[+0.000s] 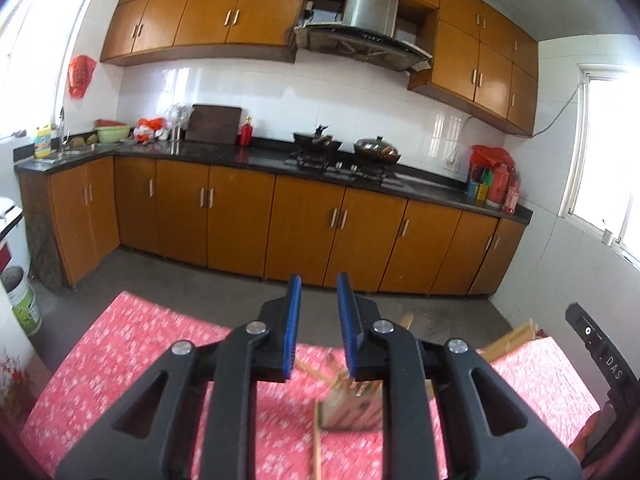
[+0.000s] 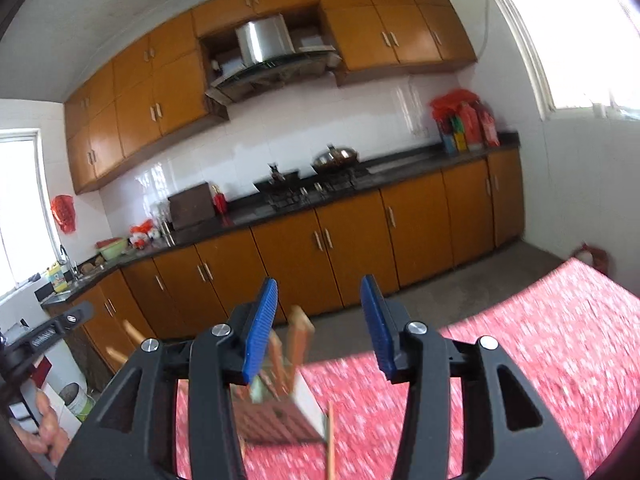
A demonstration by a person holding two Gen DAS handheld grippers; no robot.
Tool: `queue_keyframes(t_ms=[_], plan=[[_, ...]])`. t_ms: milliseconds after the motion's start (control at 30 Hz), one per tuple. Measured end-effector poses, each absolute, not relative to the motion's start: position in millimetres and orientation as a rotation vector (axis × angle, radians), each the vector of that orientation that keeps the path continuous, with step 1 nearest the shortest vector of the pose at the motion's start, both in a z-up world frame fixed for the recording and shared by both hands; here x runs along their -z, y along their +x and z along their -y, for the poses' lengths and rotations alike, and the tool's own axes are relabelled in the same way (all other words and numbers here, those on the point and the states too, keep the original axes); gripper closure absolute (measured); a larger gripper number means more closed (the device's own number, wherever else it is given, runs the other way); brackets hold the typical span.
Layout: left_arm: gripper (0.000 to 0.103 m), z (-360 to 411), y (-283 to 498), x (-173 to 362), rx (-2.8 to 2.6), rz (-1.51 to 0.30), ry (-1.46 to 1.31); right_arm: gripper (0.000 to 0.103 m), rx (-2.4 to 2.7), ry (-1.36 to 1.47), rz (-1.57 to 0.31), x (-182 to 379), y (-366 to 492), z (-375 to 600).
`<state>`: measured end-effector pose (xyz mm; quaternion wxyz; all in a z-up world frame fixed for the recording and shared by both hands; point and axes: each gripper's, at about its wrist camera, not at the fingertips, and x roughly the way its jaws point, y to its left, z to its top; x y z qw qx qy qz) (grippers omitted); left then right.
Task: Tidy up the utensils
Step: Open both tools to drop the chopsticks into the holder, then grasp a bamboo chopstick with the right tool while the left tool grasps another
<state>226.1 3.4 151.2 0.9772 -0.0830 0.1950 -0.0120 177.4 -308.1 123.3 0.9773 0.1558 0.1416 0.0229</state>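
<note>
A wooden utensil holder (image 1: 352,408) with several wooden utensils in it stands on the red patterned tablecloth (image 1: 120,360), partly hidden behind my left gripper (image 1: 319,284). That gripper is open and empty, raised above the table. A loose wooden stick (image 1: 317,452) lies in front of the holder. In the right wrist view the holder (image 2: 280,412) sits below and between the fingers of my right gripper (image 2: 320,288), which is open and empty above it. A wooden stick (image 2: 330,440) lies beside the holder there. Both views are blurred.
The table's far edge (image 1: 224,320) faces grey floor and a row of orange kitchen cabinets (image 1: 304,224). Wooden chair backs (image 1: 516,340) stand at the table's right side. The other gripper's body (image 1: 600,352) shows at the right. A bucket (image 1: 22,300) stands on the floor at the left.
</note>
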Motion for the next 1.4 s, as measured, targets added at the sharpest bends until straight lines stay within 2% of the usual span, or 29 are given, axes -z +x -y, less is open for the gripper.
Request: queue_keyframes(t_ms=[200, 400, 567, 700, 800, 867, 900, 1300, 1400], plan=[[0.079, -21.8, 192.5, -97.4, -0.009, -0.491, -0.126, 0.058, -0.028, 0.297, -0.494, -46.9, 163.9, 312.7], [0.079, -20.4, 186.8, -12.5, -0.009, -0.680, -0.055, 0.059, -0.113, 0.263, -0.726, 28.7, 169.8, 285.3], [0.079, -12.9, 186.0, 31.6, 0.012, -0.788, -0.047, 0.067, -0.193, 0.204, -0.850, 62.2, 175.8, 253.2], [0.075, -2.8, 183.0, 46.0, 0.039, -0.817, -0.044, 0.071, -0.194, 0.162, -0.905, 78.7, 183.3, 239.9], [0.074, 3.6, 181.1, 51.1, 0.064, -0.829, -0.044, 0.082, -0.181, 0.141, -0.911, 88.9, 180.9, 238.1], [0.074, 7.2, 182.6, 52.6, 0.077, -0.840, -0.046, 0.094, -0.174, 0.136, -0.908, 90.3, 182.8, 239.0], [0.074, 8.6, 184.1, 52.9, 0.083, -0.845, -0.048, 0.096, -0.168, 0.144, -0.910, 91.0, 183.8, 241.9], [0.075, 38.2, 191.9, 79.5, 0.121, -0.928, 0.007, 0.096, 0.007, 0.239, -0.903, 86.6, 181.8, 305.2], [0.079, 45.2, 193.9, 86.8, 0.114, -0.940, 0.033, 0.096, -0.002, 0.237, -0.902, 86.8, 181.5, 305.3]])
